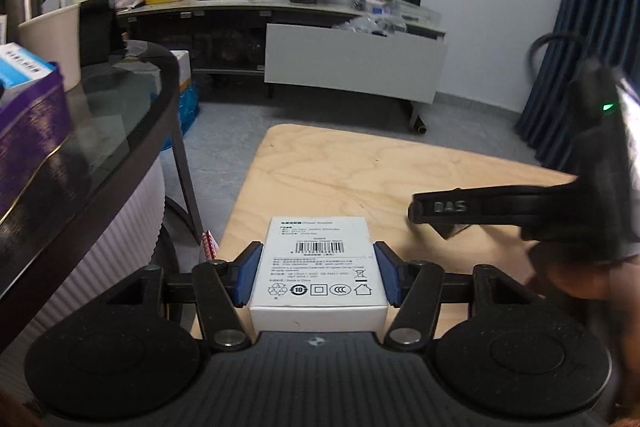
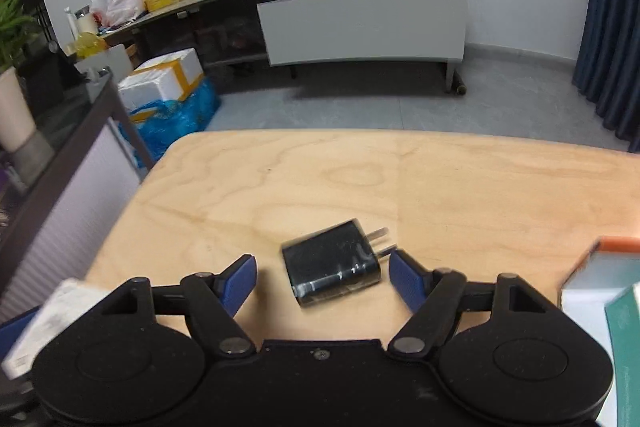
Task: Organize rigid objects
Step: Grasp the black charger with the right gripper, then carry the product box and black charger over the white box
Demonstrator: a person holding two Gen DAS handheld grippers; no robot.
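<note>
My left gripper (image 1: 318, 269) is shut on a white power adapter box (image 1: 320, 267), label side up, held over the near left part of the wooden table (image 1: 360, 171). The box also shows blurred at the lower left of the right wrist view (image 2: 48, 319). My right gripper (image 2: 322, 279) is open, its blue pads on either side of a black plug adapter (image 2: 334, 263) lying on the table (image 2: 360, 179), not touching it. The right gripper appears at the right of the left wrist view (image 1: 440, 215).
A dark glass table (image 1: 100, 131) with a purple box (image 1: 28, 131) stands to the left. Boxes with white, orange and teal faces (image 2: 600, 287) sit at the table's right. A TV cabinet (image 2: 360, 23) and blue bags (image 2: 176, 115) lie beyond on the floor.
</note>
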